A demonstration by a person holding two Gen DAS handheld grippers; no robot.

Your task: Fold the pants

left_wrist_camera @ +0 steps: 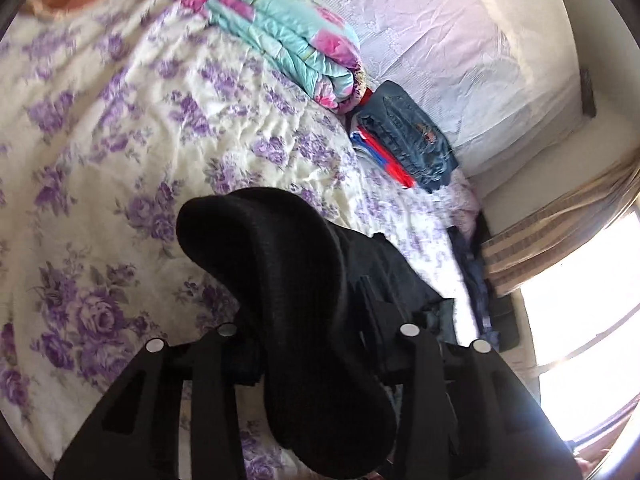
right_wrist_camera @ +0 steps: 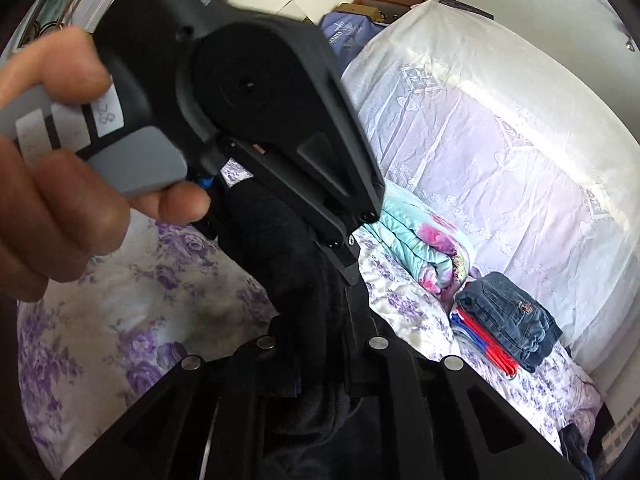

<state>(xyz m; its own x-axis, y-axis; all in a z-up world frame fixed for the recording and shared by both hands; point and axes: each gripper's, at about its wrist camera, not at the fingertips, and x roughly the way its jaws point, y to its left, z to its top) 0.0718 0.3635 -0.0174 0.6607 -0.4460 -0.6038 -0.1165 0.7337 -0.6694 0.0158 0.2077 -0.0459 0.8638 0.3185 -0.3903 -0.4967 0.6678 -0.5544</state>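
Observation:
Black ribbed pants (left_wrist_camera: 288, 280) bulge up between the fingers of my left gripper (left_wrist_camera: 320, 344), which is shut on the cloth and holds it above the floral bedsheet (left_wrist_camera: 120, 140). In the right wrist view the same black pants (right_wrist_camera: 304, 280) run between the fingers of my right gripper (right_wrist_camera: 324, 356), which is shut on them. The left gripper's body (right_wrist_camera: 256, 92), held in a hand (right_wrist_camera: 52, 184), sits just above and in front of the right gripper and hides much of the cloth.
A folded turquoise and pink quilt (left_wrist_camera: 288, 32) lies at the far side of the bed. A stack of folded jeans (left_wrist_camera: 412, 136) on red and blue clothes (left_wrist_camera: 384, 156) sits beside it, also in the right wrist view (right_wrist_camera: 508, 316). A lace-covered headboard (right_wrist_camera: 500, 140) and a window (left_wrist_camera: 580, 340) lie beyond.

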